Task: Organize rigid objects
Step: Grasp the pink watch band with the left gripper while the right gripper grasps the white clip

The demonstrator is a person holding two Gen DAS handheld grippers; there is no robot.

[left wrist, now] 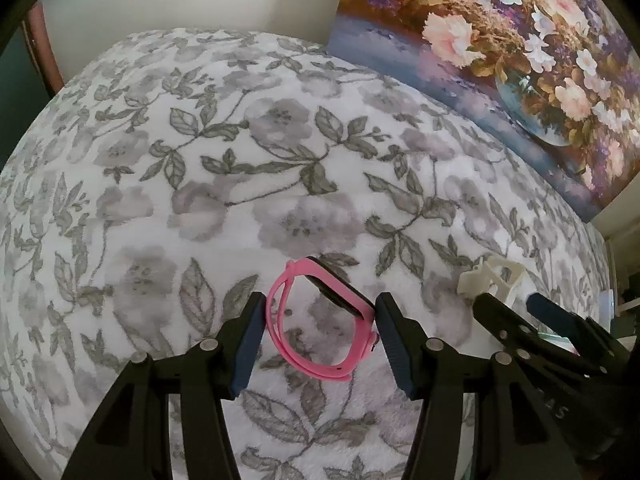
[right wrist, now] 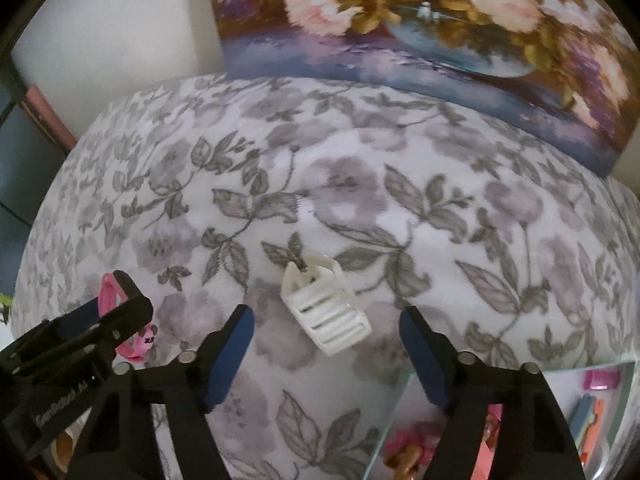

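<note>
The right wrist view is blurred, and a painting [right wrist: 420,20] is cut off by its top edge. Small coloured items [right wrist: 592,408] at the lower right are partly hidden behind a finger and too unclear to identify. A pink band [right wrist: 138,346] sits half-hidden behind the left gripper [right wrist: 104,312].

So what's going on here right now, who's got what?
The left gripper is clamped on a pink wristband above the floral blanket. The right gripper is open around a white hair clip lying on the blanket, pads not yet touching it. A clear bin of small items sits at the lower right.
</note>
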